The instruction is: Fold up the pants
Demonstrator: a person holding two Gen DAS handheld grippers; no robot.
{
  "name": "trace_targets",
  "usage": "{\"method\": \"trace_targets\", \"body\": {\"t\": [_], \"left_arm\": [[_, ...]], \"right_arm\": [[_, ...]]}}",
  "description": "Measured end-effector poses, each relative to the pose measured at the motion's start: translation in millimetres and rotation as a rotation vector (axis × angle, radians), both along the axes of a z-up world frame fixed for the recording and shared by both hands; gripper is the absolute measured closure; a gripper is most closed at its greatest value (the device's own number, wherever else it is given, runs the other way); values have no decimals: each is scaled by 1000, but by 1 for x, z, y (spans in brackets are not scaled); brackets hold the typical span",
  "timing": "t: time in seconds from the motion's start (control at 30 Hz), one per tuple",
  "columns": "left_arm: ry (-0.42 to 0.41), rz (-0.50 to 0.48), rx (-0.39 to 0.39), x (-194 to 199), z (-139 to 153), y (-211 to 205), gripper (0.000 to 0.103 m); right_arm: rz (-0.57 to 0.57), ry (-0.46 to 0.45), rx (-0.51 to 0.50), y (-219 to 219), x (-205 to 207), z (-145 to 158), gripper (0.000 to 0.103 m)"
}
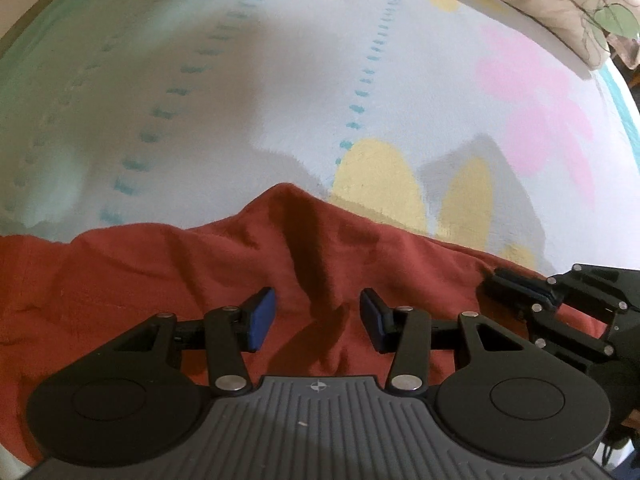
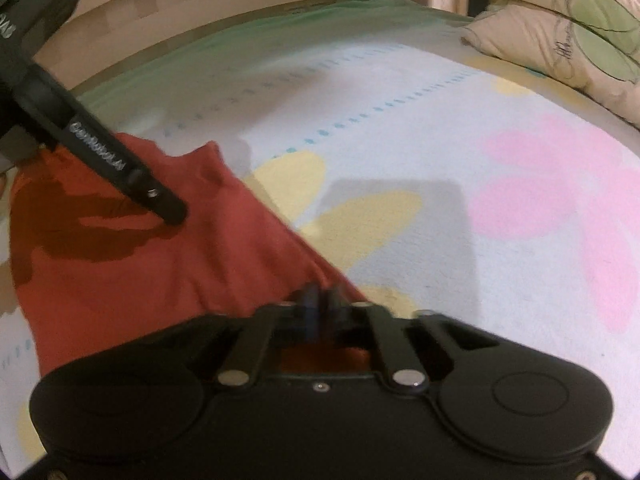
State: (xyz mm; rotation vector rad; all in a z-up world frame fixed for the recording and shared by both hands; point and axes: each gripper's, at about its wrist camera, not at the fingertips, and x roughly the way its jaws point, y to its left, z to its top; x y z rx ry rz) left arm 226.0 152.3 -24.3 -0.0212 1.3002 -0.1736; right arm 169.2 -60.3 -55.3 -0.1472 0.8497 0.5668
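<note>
The rust-red pants (image 1: 180, 272) lie bunched on a flowered bedspread (image 1: 280, 80). My left gripper (image 1: 316, 318) is open, its blue pads on either side of a raised fold of the red cloth. My right gripper (image 2: 318, 304) is shut on the right edge of the pants (image 2: 160, 264). It also shows at the right of the left wrist view (image 1: 516, 284), pinching the cloth edge. The left gripper's black body (image 2: 100, 152) reaches over the pants in the right wrist view.
Cream pillows with green leaf prints (image 2: 568, 32) lie at the far right of the bed. A wooden bed frame (image 2: 200, 52) runs along the far edge. The bedspread (image 2: 440, 160) has pink and yellow flowers.
</note>
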Motion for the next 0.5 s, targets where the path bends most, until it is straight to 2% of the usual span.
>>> {"method": "trace_targets", "body": {"t": [0.07, 0.17, 0.27, 0.33, 0.4, 0.5], "left_arm": [[-4, -4, 0, 0, 1, 0, 57], [-2, -1, 9, -1, 1, 1, 57], [2, -9, 21, -5, 0, -1, 57], [-2, -16, 17, -7, 2, -6, 57], [-10, -28, 7, -10, 4, -12, 57], [-17, -27, -21, -17, 8, -23, 57]], "right_arm": [[-31, -42, -44, 2, 1, 0, 99], [-90, -8, -19, 0, 9, -4, 100], [-97, -35, -17, 0, 2, 2, 99], [-137, -43, 14, -6, -5, 13, 90], [-173, -12, 75, -16, -11, 20, 85], [-181, 53, 115, -22, -22, 25, 85]]}}
